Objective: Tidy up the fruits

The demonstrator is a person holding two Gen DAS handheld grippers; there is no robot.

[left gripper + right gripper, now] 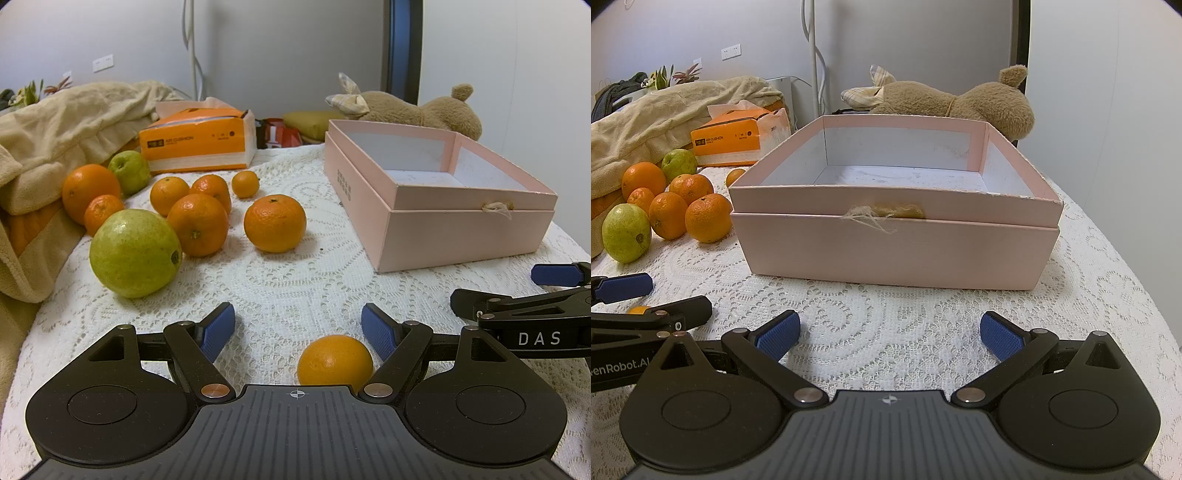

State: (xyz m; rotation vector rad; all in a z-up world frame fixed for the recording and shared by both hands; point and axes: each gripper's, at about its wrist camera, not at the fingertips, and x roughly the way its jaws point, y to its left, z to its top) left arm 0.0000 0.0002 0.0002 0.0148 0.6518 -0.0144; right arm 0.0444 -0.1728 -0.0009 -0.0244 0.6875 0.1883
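Several oranges and two green pears lie on a white lace cloth [288, 288]. The big pear [135, 253] and a lone orange [275, 223] are nearest; a small pear [130, 172] sits behind. An empty pink box [436, 199] stands at the right, straight ahead in the right wrist view [897, 206]. My left gripper [299, 328] is open, and one orange [334, 362] rests on the cloth between its fingers, near the right one. My right gripper [890, 334] is open over bare cloth in front of the box, with nothing in it.
An orange tissue pack [199, 142] and a beige blanket [62, 122] lie behind the fruit. A brown plush toy [960, 101] lies behind the box. The right gripper's arm [532, 321] shows at the right edge of the left wrist view.
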